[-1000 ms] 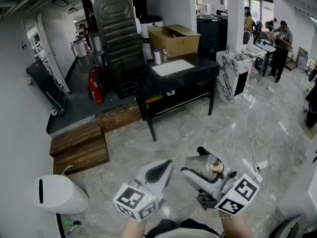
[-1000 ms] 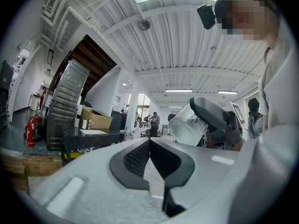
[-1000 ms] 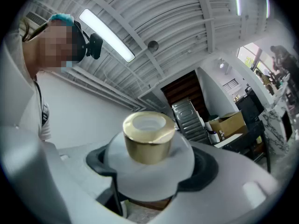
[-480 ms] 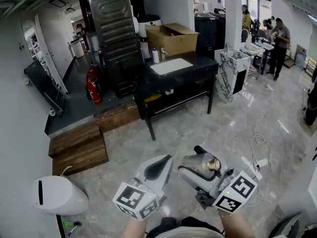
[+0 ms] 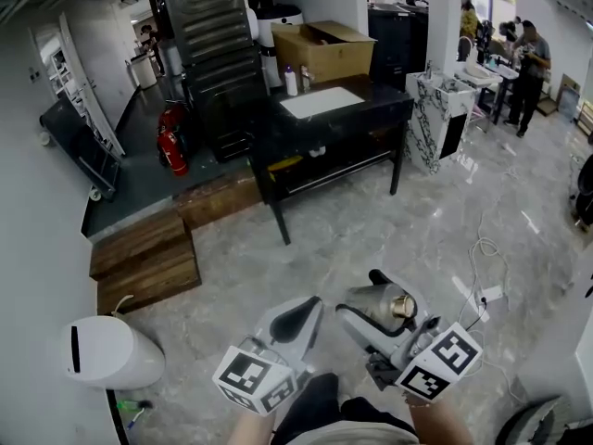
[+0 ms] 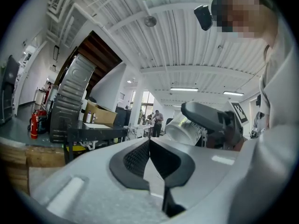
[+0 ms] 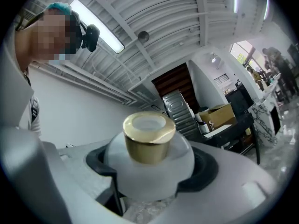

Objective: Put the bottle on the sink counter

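A frosted white bottle (image 5: 384,308) with a gold cap (image 7: 148,137) lies clamped in my right gripper (image 5: 372,306), low in the head view, right of centre. Its body (image 7: 149,169) fills the space between the dark pads in the right gripper view, cap pointing outward. My left gripper (image 5: 295,321) is just left of it, shut with nothing inside; its dark pads (image 6: 149,158) meet in the left gripper view. The sink counter (image 5: 334,123), a black table with a white basin (image 5: 321,102), stands several steps ahead across the floor.
A cardboard box (image 5: 322,52) and small bottles (image 5: 291,81) sit on the counter's far side. A white bin (image 5: 104,352) stands at lower left, wooden steps (image 5: 146,260) at left, a marble-patterned stand (image 5: 438,123) right of the counter, cables (image 5: 482,276) on the floor, people (image 5: 530,61) far right.
Both grippers keep their hold and place in the head view. The view has shifted slightly, the counter sitting a little nearer, and a dark knee now shows at the bottom edge.
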Tool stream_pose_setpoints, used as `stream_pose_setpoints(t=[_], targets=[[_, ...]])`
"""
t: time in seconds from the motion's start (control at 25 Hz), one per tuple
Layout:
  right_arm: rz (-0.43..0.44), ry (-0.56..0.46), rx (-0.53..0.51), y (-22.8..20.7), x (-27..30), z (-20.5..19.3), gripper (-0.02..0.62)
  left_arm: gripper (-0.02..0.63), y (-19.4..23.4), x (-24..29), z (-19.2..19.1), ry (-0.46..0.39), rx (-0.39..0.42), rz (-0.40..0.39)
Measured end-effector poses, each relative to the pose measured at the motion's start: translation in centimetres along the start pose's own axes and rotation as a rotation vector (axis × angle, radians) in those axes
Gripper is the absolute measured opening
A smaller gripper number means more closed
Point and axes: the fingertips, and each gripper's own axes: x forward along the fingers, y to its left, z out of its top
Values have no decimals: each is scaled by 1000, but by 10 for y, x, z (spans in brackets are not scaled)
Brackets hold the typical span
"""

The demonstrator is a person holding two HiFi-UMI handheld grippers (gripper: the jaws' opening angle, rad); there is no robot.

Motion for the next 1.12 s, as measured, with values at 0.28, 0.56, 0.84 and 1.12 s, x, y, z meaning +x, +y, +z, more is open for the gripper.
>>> stream_pose_setpoints(t=[0.28,0.56,0.84,1.12], targets=[[-37,14,-17,-50,64,-9,341,8,78,37,-1,-11,-24,25],[-36,14,-59,-102,175,0,341,8,186,85,35,-50,-45,6],[-41,-7,-93,-135,274,5,341,8,282,121,59,-78,-65,-18],[-56,21,-96,-162,326,-6,341,8,331,153,59,-72,-98,-49]])
